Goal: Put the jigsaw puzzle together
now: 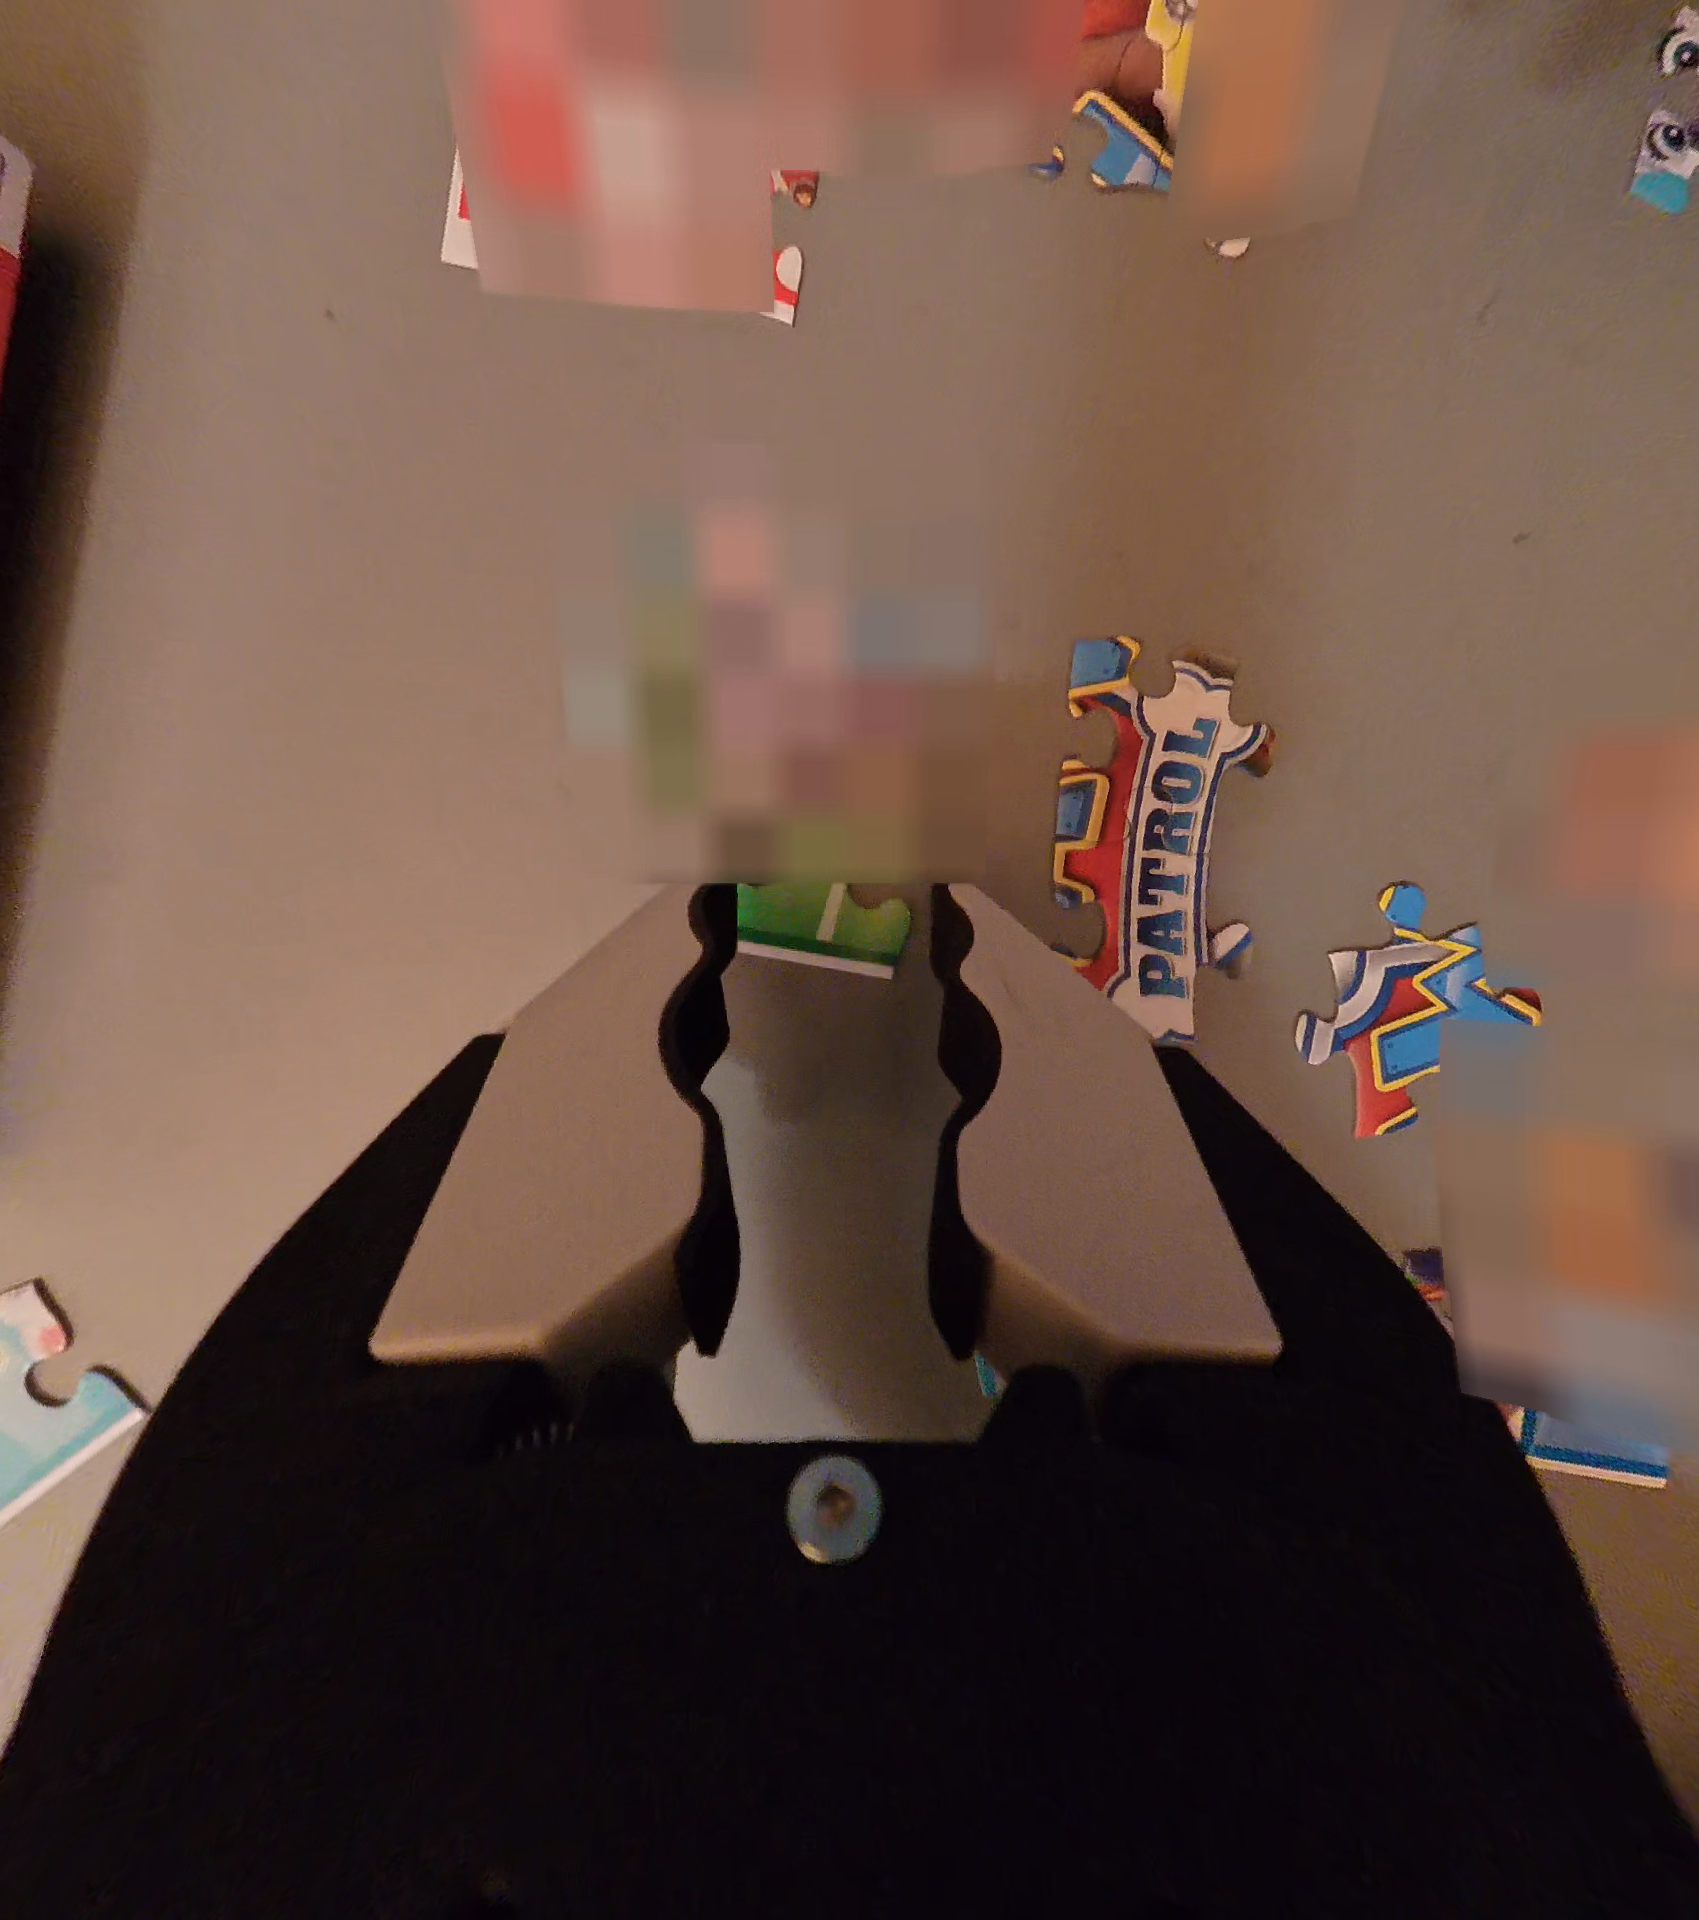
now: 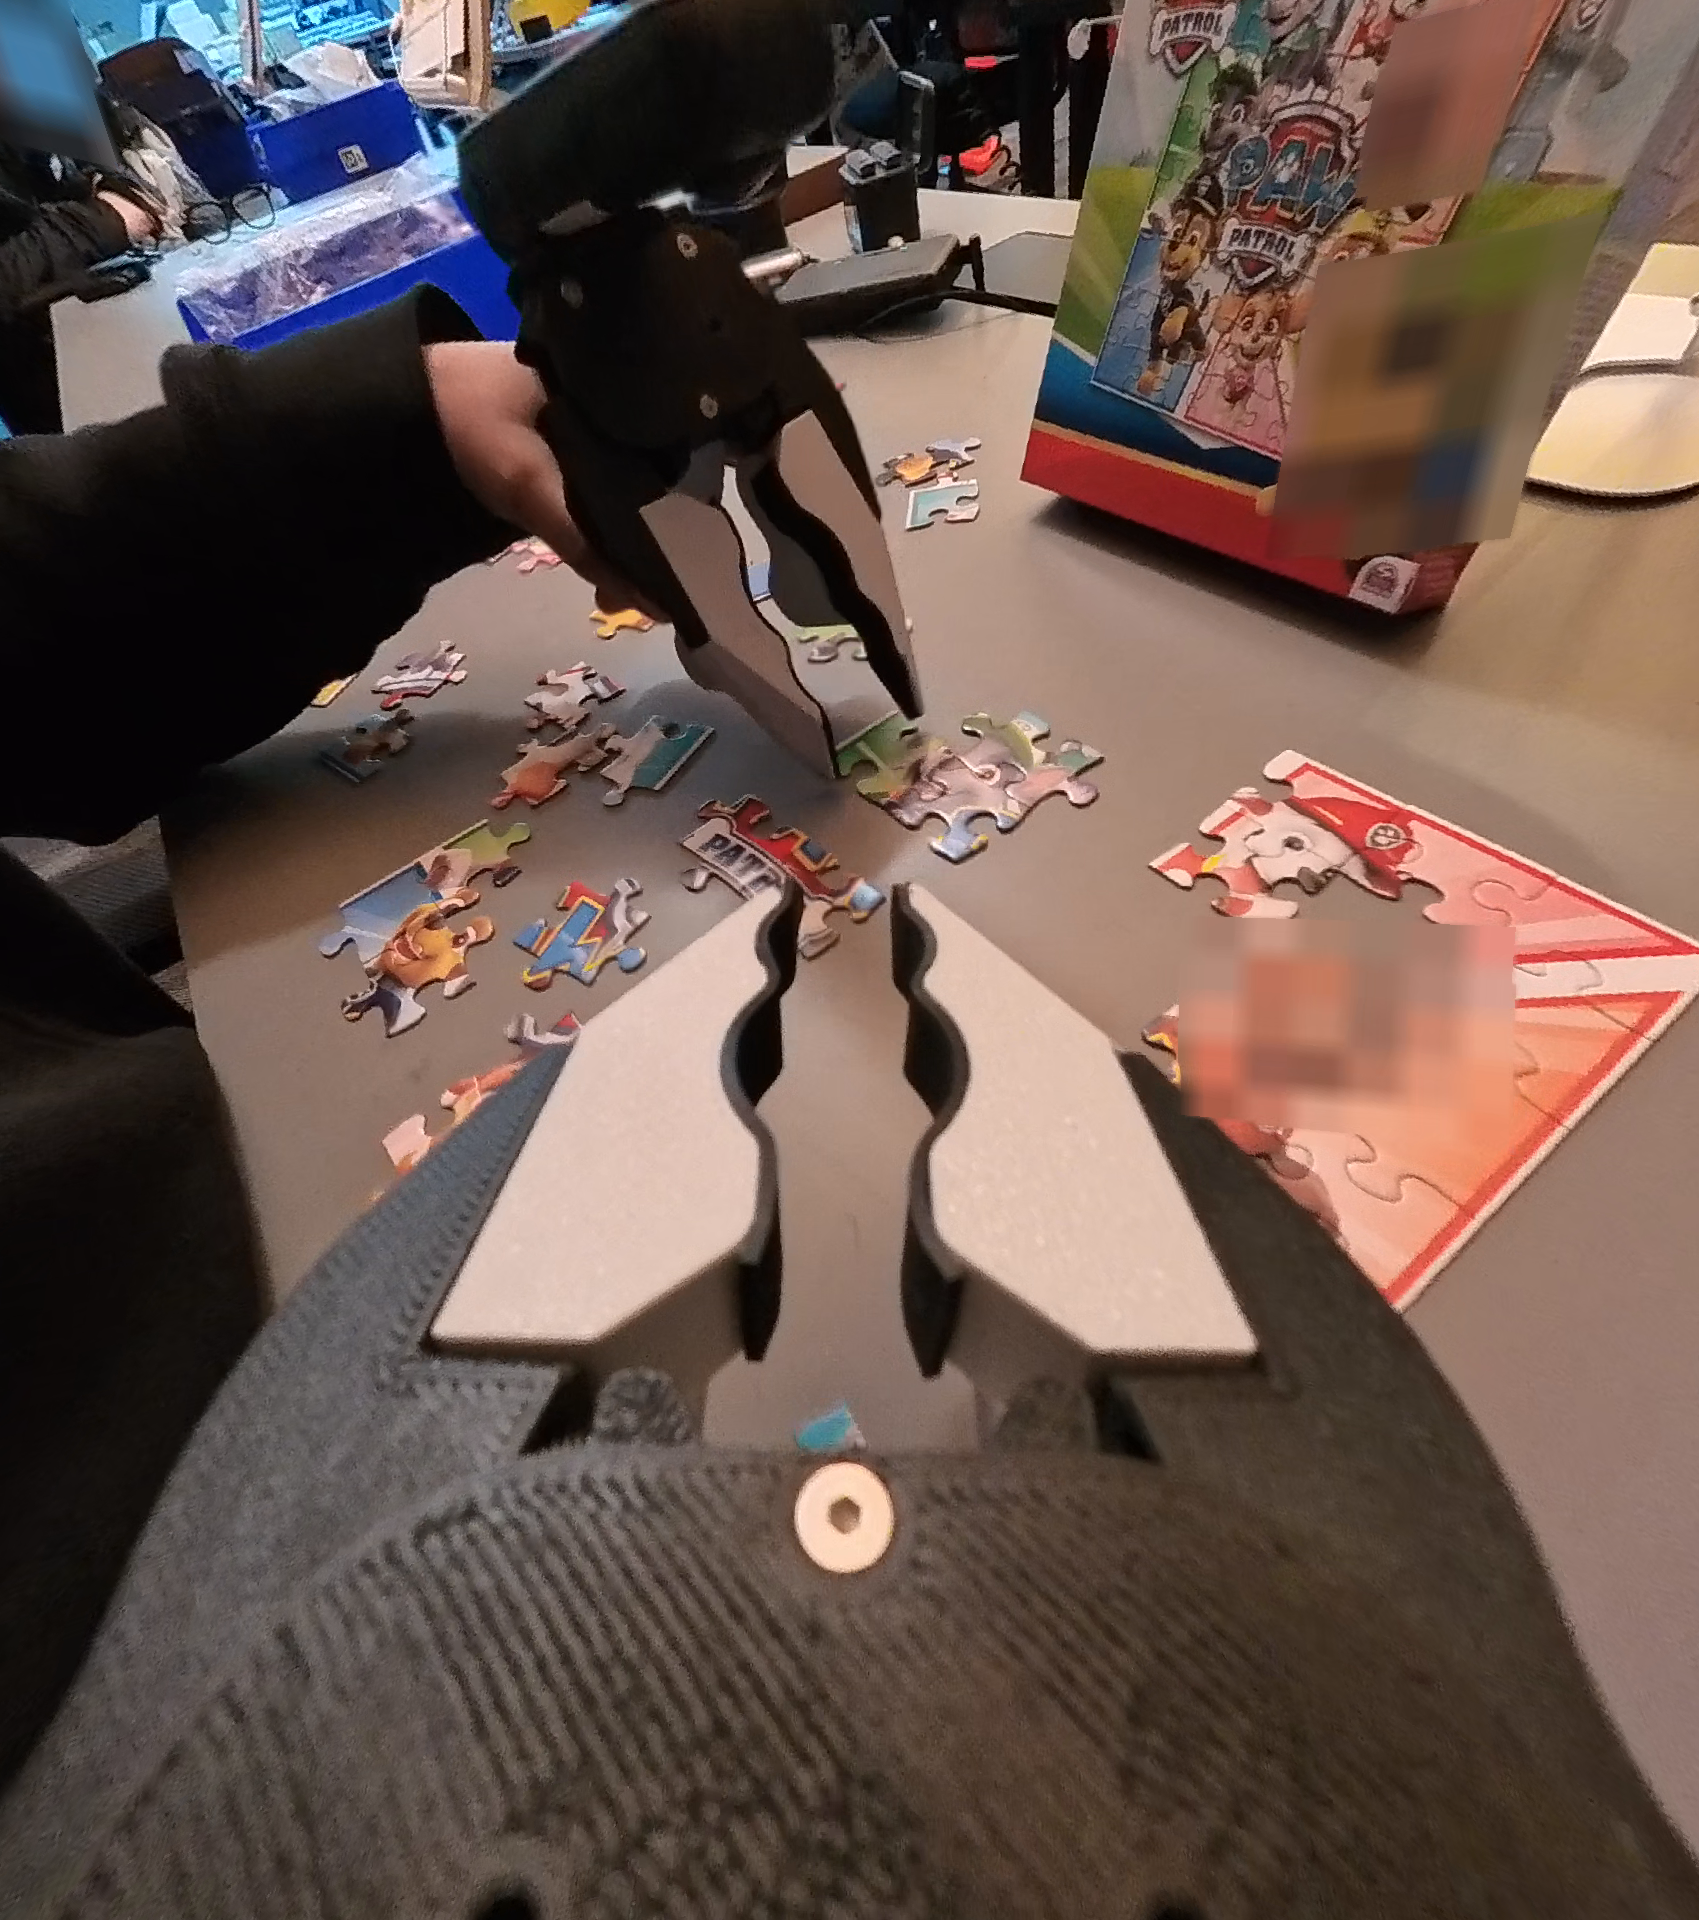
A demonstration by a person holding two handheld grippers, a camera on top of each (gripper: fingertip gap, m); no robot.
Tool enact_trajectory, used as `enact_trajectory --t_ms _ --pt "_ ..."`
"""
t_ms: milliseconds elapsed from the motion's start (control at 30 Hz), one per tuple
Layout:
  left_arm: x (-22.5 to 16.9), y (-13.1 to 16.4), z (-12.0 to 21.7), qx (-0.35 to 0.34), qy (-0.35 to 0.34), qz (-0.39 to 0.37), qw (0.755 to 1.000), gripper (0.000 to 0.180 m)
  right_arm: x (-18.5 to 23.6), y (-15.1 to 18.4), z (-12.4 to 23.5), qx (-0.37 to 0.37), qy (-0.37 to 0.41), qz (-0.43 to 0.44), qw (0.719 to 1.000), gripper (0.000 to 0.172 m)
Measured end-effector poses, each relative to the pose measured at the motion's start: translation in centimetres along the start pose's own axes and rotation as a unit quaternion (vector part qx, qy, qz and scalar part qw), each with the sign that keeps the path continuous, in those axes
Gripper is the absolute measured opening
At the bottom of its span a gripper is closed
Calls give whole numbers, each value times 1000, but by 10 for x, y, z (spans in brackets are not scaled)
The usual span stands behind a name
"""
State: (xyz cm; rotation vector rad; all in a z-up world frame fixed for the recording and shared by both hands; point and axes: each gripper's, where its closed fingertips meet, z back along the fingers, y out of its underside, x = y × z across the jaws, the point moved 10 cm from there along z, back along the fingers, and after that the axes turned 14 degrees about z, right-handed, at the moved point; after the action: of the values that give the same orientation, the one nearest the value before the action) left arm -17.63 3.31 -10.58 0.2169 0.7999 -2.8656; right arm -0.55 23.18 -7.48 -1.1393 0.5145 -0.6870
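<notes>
My left gripper (image 1: 824, 904) points down at the grey table (image 1: 305, 623). Its fingers close on a green puzzle piece (image 1: 814, 925) that lies flat there. In the right wrist view the left gripper (image 2: 871, 740) straddles that green piece (image 2: 876, 740), which sits at the edge of a small joined cluster (image 2: 990, 779). My right gripper (image 2: 845, 914) hovers above the table with its fingers a little apart and nothing between them. It is above a red, white and blue banner piece (image 2: 751, 847), which also shows in the left wrist view (image 1: 1162, 831).
Several loose pieces (image 2: 409, 935) lie to the left, including a blue and red star piece (image 2: 580, 935). A red-bordered assembled section (image 2: 1603, 966) lies to the right. The puzzle box (image 2: 1188, 312) stands behind, next to a white stand (image 2: 1676, 405). A dark sleeve (image 2: 201, 520) reaches in from the left. Some 15 cm of space lies between my two pairs of fingers.
</notes>
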Motion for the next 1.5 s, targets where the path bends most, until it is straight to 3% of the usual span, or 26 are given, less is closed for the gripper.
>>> enact_trajectory --t_ms 167,333,600,733,833,1067,1233,1367,1500 --pt "0 1 6 -14 -20 5 1000 34 4 -3 -1 3 1 8 1000 16" --pt "7 7 38 -79 -81 63 992 34 7 -7 3 -2 6 6 1000 16" --pt "16 86 109 -168 -185 216 944 34 19 -13 -7 2 -3 15 1000 16" --pt "4 123 110 -182 -188 273 926 34 28 -17 -19 2 -15 16 1000 16" --pt "-3 135 99 -178 -171 290 925 34 33 -21 -27 0 -21 22 1000 16" --pt "3 96 76 -168 -147 260 939 43 43 -28 -30 3 -17 40 999 15" --pt "17 65 46 -127 -191 246 942 58 45 -26 -18 0 1 33 999 16" --pt "24 58 31 -93 -185 254 945 59 43 -20 -6 -6 14 20 1000 15" --pt "24 59 30 -97 -164 261 946 47 38 -14 -1 -21 10 -1 1000 15"
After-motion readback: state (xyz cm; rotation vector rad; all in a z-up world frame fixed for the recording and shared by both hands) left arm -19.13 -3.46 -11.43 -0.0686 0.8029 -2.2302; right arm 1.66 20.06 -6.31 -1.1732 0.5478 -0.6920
